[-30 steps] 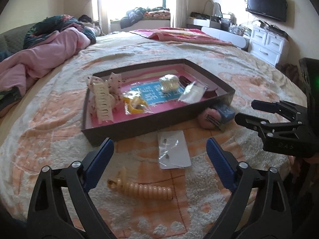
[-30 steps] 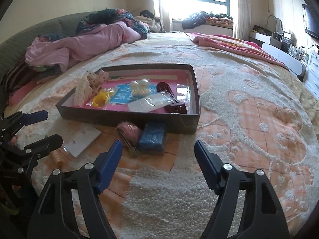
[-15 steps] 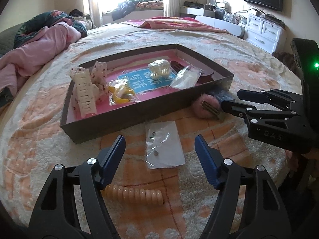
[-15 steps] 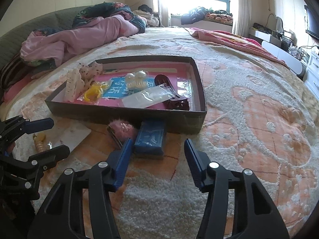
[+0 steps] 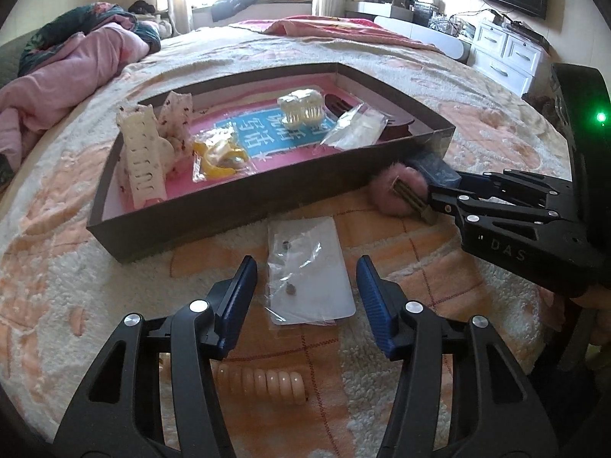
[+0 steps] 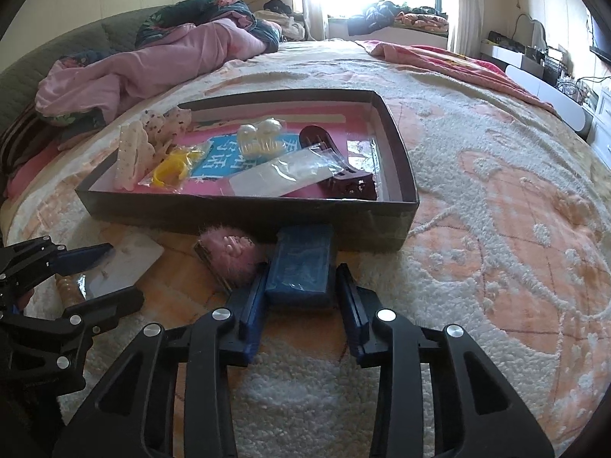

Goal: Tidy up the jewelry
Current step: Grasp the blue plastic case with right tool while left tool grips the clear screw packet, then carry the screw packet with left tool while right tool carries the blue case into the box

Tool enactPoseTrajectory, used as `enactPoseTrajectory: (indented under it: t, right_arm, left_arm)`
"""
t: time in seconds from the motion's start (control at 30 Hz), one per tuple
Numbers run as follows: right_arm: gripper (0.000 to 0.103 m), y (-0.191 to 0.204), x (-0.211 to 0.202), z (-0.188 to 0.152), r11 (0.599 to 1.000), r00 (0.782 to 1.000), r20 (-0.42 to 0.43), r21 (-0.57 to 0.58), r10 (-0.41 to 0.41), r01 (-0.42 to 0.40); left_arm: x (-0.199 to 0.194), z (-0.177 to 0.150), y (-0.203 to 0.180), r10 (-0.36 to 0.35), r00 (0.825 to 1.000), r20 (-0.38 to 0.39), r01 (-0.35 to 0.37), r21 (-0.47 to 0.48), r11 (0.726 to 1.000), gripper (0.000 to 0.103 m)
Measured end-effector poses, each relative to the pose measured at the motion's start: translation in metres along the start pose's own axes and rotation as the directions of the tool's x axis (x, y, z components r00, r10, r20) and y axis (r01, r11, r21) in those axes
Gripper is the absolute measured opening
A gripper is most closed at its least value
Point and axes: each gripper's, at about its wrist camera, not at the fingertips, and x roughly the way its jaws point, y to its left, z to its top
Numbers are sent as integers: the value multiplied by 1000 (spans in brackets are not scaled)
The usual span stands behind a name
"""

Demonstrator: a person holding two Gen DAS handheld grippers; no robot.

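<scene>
The left wrist view looks down on a white earring card in a clear sleeve point(image 5: 309, 267) lying flat on the bedspread point(image 5: 76, 286), just in front of the dark tray point(image 5: 236, 206). The left gripper point(image 5: 305, 297) stands wide, its blue pads on either side of the card's near half, not touching it. Below the pads, a peach spiral hair tie point(image 5: 263, 379) lies on the cover; in the right wrist view only its end shows, behind the left gripper point(image 6: 95, 278). The right wrist view gives what the other cannot: the right gripper point(image 6: 299, 297) has its blue fingers point(image 6: 254, 305) narrowed around a small blue box point(image 6: 301, 271) that rests on the bedspread against the tray's front wall point(image 6: 248, 215). The pads look to be touching the box's sides, though whether they are pressing firmly cannot be told from this angle. From the left wrist camera the same box point(image 5: 435, 170) is mostly hidden behind the right gripper point(image 5: 446, 191). A pink fluffy hair clip point(image 6: 233, 255) lies just left of the box, touching the gripper's left finger. Inside the tray sit a cream claw clip point(image 5: 141, 160), a yellow piece in a clear bag point(image 5: 219, 156), a pearly clip point(image 5: 301, 108), a clear pouch point(image 6: 282, 173) and a dark brown claw clip point(image 6: 343, 179), which is plain only in the right wrist view.
</scene>
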Motion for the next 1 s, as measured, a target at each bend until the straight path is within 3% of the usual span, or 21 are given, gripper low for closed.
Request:
enactPoseTrajectory:
  t: [0.13, 0.37, 1.0]
  right_arm:
    - [33, -3, -3, 0, 1000, 1000, 6, 9, -7, 7]
    - [33, -17, -11, -1, 998, 1000, 16, 53, -21, 20]
    - [33, -6, -40, -1, 998, 996, 61, 28, 59, -61]
  left_arm:
    - [2, 1, -1, -3, 1000, -4, 3, -1, 1000, 45]
    - [4, 1, -2, -4, 1000, -5, 4, -5, 1000, 34]
    - [-25, 13, 9, -17, 997, 79, 21, -51, 998, 33]
